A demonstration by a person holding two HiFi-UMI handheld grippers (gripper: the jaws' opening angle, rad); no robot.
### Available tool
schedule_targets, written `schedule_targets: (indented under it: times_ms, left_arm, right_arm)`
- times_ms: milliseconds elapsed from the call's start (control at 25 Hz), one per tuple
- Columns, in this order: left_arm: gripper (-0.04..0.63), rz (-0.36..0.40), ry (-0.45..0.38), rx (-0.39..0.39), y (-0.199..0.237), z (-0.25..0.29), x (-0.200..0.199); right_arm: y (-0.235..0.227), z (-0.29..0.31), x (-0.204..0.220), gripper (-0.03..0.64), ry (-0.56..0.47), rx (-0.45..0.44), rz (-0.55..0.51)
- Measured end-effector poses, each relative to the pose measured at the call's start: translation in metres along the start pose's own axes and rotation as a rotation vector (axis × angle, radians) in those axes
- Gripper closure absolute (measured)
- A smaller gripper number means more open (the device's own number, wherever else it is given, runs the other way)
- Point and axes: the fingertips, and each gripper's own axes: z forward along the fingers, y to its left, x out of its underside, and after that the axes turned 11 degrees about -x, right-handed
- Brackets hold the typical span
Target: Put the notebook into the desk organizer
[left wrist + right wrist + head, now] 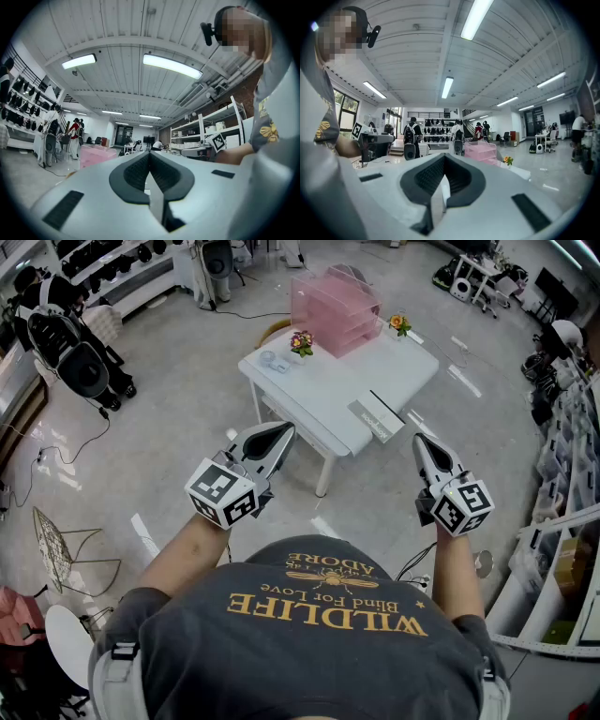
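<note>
Left gripper (pixel 279 434): we see it held level in the person's left hand, short of the desk's near left corner. In the left gripper view (pixel 150 155) the jaws meet, with nothing between them.
Desk (pixel 319 395): white, standing on the grey floor ahead of both grippers and touched by neither.
Left flower pot (pixel 301 343): we find it near the desk's far left side, just beside the organizer.
Desk organizer (pixel 333 304): pink and see-through, with stacked trays, at the far side of the desk. We also see it in the left gripper view (pixel 96 156) and the right gripper view (pixel 480 152).
Right flower pot (pixel 400 324): just right of the organizer, at the desk's far right corner.
Notebook (pixel 377 416): it lies flat at the desk's near right edge, well apart from the organizer and outside it.
Right gripper (pixel 422 442): held level in the right hand, near the notebook's corner of the desk but apart from it. Its own view (pixel 444 157) shows us the jaws closed together and empty.
</note>
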Motion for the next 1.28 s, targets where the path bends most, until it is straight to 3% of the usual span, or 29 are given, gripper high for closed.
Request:
schedule_targets:
  times_ms: [800,880,1000,1280]
  left_arm:
    - [0.594,0.016,-0.003,-0.023,-0.004,0.015,-0.006]
    - [0.594,0.02,-0.002,-0.03,-0.006,0.017,-0.007]
    - [0.594,0.029,-0.001,-0.043,-0.012,0.023,-0.007]
    - [0.594,0.056,0.005,-0.081,-0.037,0.041,-0.007]
  right_arm:
    - [-0.019,0.003,-0.009,0.617,-0.044,-0.028,0.015]
    - [-0.019,0.005,-0.008,0.474,-0.038,-0.073,0.028]
    - [-0.024,0.006,-0.006,0.329,-0.029,-0.103,0.034]
    - [-0.052,-0.009,-0.003,0.275,-0.029,-0.129,0.035]
